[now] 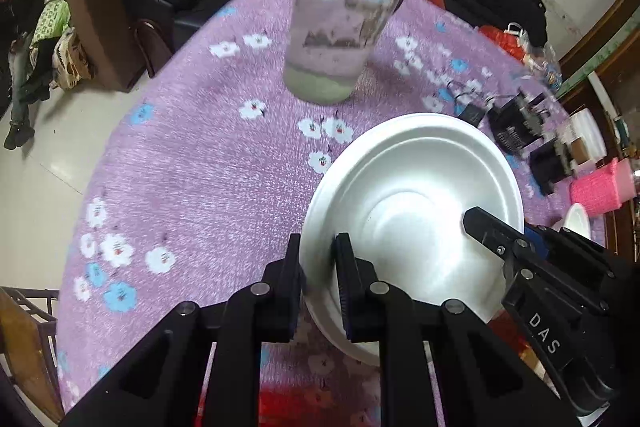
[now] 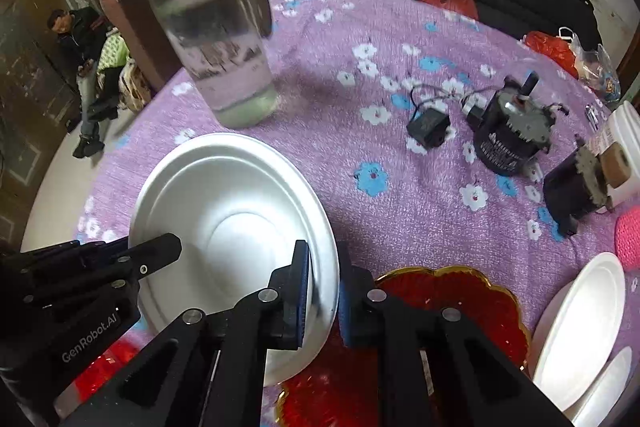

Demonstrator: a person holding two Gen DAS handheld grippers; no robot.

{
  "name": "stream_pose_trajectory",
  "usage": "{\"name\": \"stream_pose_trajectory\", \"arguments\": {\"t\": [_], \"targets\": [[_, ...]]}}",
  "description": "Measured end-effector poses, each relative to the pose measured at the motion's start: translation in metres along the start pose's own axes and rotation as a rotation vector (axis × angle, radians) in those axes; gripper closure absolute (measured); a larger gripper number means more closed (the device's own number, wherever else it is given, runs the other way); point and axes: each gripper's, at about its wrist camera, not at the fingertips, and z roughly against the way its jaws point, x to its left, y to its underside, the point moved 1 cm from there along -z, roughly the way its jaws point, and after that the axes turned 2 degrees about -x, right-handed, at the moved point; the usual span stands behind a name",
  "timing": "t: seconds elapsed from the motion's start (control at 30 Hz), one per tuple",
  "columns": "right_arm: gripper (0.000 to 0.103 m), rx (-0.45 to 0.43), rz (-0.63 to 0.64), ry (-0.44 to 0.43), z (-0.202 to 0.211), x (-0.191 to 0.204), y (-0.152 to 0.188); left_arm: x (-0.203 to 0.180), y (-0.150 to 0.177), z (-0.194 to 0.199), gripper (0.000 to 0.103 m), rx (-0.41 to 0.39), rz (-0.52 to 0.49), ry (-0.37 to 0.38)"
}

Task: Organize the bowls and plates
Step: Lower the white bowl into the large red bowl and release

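Between my left fingers and my right fingers, both pinching opposite rims, the white foam bowl may crack, or hit the tall water glass ahead

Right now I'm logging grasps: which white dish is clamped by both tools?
The big white bowl beside the water bottle; both tools pinch its rim on opposite sides. The other white plates sit untouched at the right.
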Motion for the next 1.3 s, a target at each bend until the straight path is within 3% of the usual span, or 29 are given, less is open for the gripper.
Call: {"name": "stream_pose_trajectory", "arguments": {"t": [0.3,0.6,0.87,1.17,1.3], "targets": [[0.089,-0.086,0.054,-0.051,0.075,0.042,0.018,0.008,0.031,0.089,0.088,-0.124,-0.023,-0.06],[0.089,-0.075,0.128,-0.117,0.112,0.095,0.077,0.043,0.096,0.144,0.088,-0.169,0.035,-0.104],[0.089,0.016,0.127,-0.143,0.085,0.111,0.131,0.065,0.15,0.122,0.088,-0.087,0.094,-0.118],[0.089,0.089,0.096,-0.161,0.048,0.111,0.153,0.078,0.17,0.09,0.087,-0.017,0.161,-0.127],[0.088,0.091,0.101,-0.159,0.042,0.115,0.154,0.086,0.171,0.086,0.075,-0.006,0.215,-0.078]]}}
